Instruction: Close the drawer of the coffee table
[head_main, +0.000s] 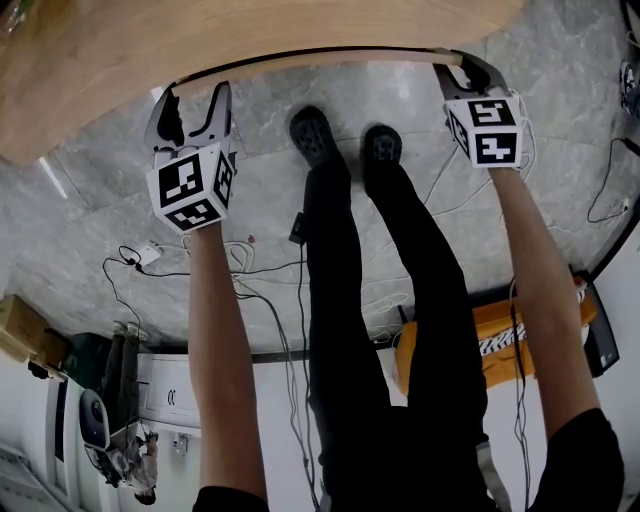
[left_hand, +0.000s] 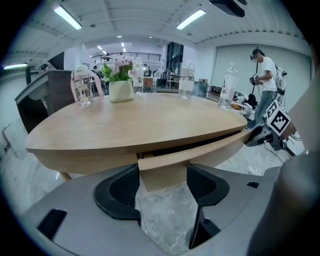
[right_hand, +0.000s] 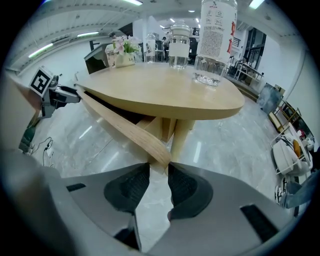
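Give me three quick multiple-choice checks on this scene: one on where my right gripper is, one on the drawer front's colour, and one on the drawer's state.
1. Where along the drawer front is the right gripper?
A) at its right end
B) at its middle
C) at its left end

2. What colour is the drawer front?
A) black
B) light wood
C) white

3. How does the drawer stand?
A) fully shut
B) partly open
C) pulled right out

Answers:
1 A: in the head view it sits at the strip's right tip.
2 B: it matches the coffee table.
3 B: a dark gap shows behind the front in both gripper views.
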